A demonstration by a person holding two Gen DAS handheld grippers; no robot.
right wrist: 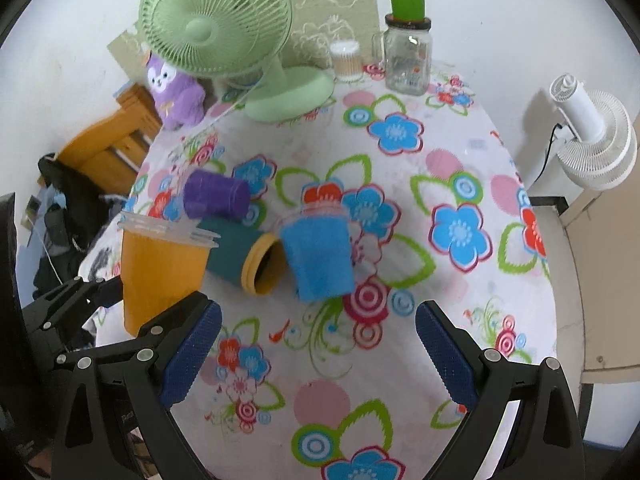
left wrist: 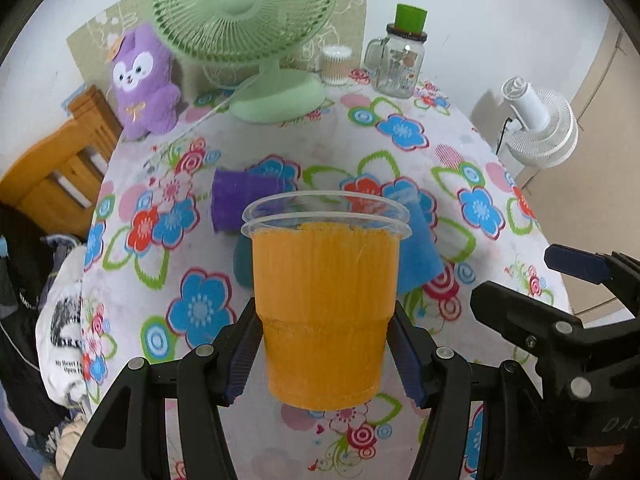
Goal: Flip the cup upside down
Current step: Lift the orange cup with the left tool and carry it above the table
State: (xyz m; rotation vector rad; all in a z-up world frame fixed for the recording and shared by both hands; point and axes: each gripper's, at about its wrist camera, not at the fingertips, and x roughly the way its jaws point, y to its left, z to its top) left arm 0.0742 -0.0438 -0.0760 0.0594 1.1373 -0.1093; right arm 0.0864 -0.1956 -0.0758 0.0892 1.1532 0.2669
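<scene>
My left gripper [left wrist: 324,352] is shut on an orange ribbed cup [left wrist: 325,308] with a clear plastic rim, held upright above the floral tablecloth [left wrist: 400,152]. The same cup shows at the left of the right wrist view [right wrist: 160,276]. My right gripper [right wrist: 318,350] is open and empty over the cloth, and also shows at the right of the left wrist view [left wrist: 560,296]. A blue cup [right wrist: 320,252] stands upright, a teal cup [right wrist: 244,256] lies on its side, and a purple cup [right wrist: 216,196] lies on its side.
A green desk fan [left wrist: 248,32], a purple plush toy [left wrist: 144,80], a glass jar with a green lid [left wrist: 402,56] and a cotton-swab tub [left wrist: 336,65] stand at the far edge. A white fan [left wrist: 540,128] stands off the table, right. A wooden chair [left wrist: 64,160] is left.
</scene>
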